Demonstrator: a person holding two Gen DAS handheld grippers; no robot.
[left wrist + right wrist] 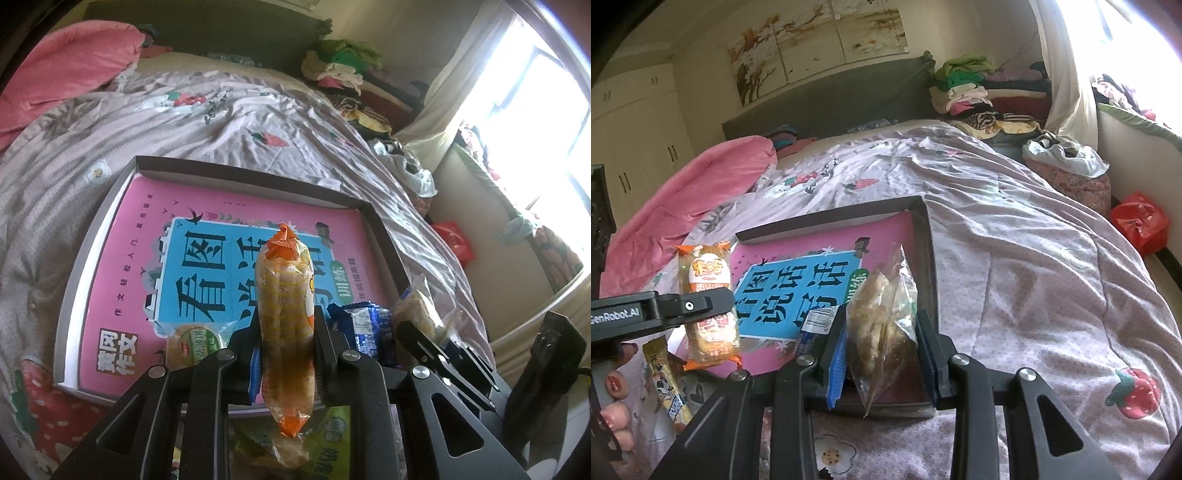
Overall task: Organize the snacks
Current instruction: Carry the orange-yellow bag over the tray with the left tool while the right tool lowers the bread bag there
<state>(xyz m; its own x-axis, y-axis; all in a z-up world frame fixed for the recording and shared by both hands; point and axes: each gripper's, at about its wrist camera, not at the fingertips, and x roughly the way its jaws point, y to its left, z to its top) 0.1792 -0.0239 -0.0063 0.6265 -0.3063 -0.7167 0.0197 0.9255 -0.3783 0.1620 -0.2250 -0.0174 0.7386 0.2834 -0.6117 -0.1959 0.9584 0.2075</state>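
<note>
So we've got both sets of jaws already loaded here. The left gripper (286, 332) is clamped tight on the orange-wrapped cake pack (286, 314), squeezing it around its middle, so the pack's long axis runs straight out ahead between the fingers, with its crimped orange end pointing away from us and its other end hanging back below the jaws. The right gripper (882, 343) is pinched shut the same way on a clear bag of snacks (882, 317), which also stands lengthwise between the fingers with its twisted top sticking out forward.

The thing that matters for the next move, we reckon: the shallow box (255, 184) with the pink book (140, 240) lying in it sits directly ahead of and below both sets of jaws, on the bed (92, 147). The left pack hangs over the box's near half, the right bag over its near right corner, so both look about equally close to a drop.

Just past the left jaws, a blue biscuit pack (365, 325) lies to the right and a green-labelled pack (195, 341) to the left, both at the near edge of the box. Another small sachet (665, 380) lies outside, on the bed, off to the left of the right jaws.
</note>
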